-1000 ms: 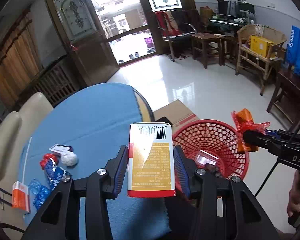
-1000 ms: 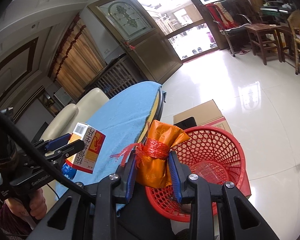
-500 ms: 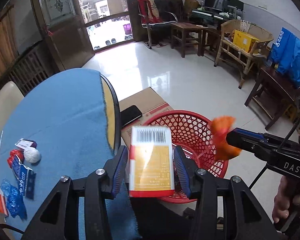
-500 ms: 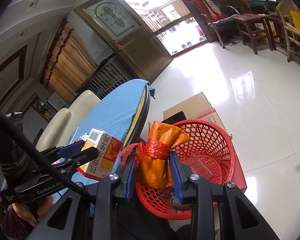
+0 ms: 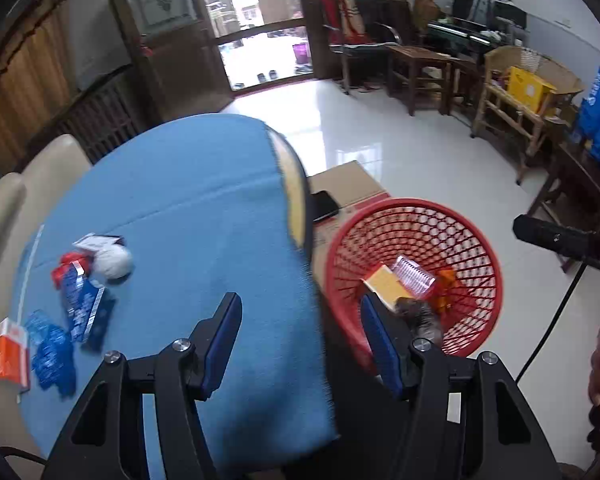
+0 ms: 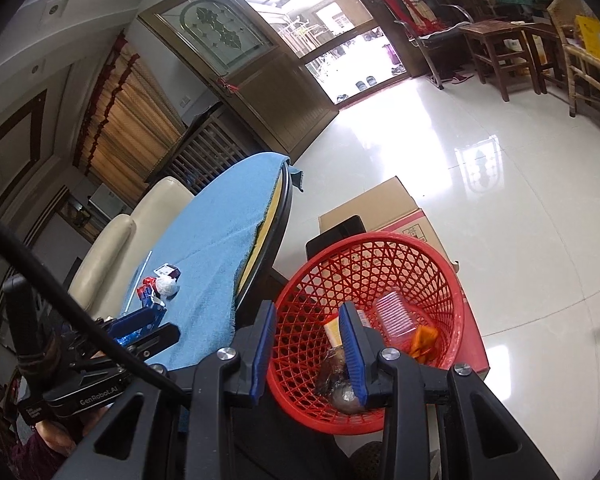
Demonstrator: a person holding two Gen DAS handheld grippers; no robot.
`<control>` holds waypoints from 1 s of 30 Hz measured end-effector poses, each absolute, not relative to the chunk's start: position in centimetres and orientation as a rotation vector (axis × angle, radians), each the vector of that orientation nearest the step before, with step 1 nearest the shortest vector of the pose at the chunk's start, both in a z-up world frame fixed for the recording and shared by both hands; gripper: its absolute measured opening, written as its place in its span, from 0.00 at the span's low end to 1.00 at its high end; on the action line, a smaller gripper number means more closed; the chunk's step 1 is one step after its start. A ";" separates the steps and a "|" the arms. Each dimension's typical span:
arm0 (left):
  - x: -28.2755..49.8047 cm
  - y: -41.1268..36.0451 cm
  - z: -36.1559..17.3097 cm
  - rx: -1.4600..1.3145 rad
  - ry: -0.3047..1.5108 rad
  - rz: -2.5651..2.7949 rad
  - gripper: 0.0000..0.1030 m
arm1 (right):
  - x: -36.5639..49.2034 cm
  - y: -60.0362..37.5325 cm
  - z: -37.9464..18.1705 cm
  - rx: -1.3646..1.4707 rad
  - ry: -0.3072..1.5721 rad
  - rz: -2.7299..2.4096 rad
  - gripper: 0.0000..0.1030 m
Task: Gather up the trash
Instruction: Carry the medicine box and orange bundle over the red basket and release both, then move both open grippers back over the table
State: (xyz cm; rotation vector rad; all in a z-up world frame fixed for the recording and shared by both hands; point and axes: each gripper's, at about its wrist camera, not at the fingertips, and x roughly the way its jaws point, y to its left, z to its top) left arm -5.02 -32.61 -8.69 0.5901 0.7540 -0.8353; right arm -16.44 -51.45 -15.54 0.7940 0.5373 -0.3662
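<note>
Tilted downward, the left tool [image 5: 302, 334] is held over the desk [image 5: 187, 208] edge, opening and empty; the right tool [image 6: 306, 346], spread and empty, is aimed into the basket [image 6: 440, 276].

Round table [image 5: 187, 200] under blue cloth, wrappers [image 5: 81, 304] and white paper ball [image 5: 113, 262] at near left, red basket [image 5: 416, 210] on floor [image 5: 440, 168] right.

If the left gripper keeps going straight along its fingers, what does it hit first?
Probably the blue tablecloth near the table's edge: the open, empty left gripper aims there, its fingers opening. The red basket sits just to the right; depth is unclear.
</note>
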 end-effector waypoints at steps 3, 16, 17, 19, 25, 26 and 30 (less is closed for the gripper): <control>-4.8 -30.4 -7.7 0.586 0.705 -0.754 0.68 | -15.7 -50.9 -15.4 0.785 0.550 -0.347 0.35; -3.4 -23.2 -3.0 0.502 0.568 -0.536 0.77 | -12.1 -47.1 -13.6 0.700 0.595 -0.270 0.35; -3.3 -22.7 -3.0 0.498 0.564 -0.526 0.77 | -11.9 -46.8 -13.5 0.696 0.598 -0.265 0.35; -3.1 -21.9 -2.9 0.489 0.559 -0.506 0.77 | -11.5 -46.2 -13.3 0.685 0.604 -0.256 0.35; -2.1 -19.8 -2.8 0.460 0.562 -0.455 0.78 | -10.4 -44.6 -12.6 0.651 0.619 -0.236 0.35; -1.9 -19.4 -2.9 0.455 0.563 -0.446 0.79 | -10.3 -44.4 -12.5 0.646 0.621 -0.233 0.35; -1.3 -18.1 -2.9 0.437 0.565 -0.414 0.80 | -9.7 -43.6 -12.2 0.630 0.631 -0.223 0.36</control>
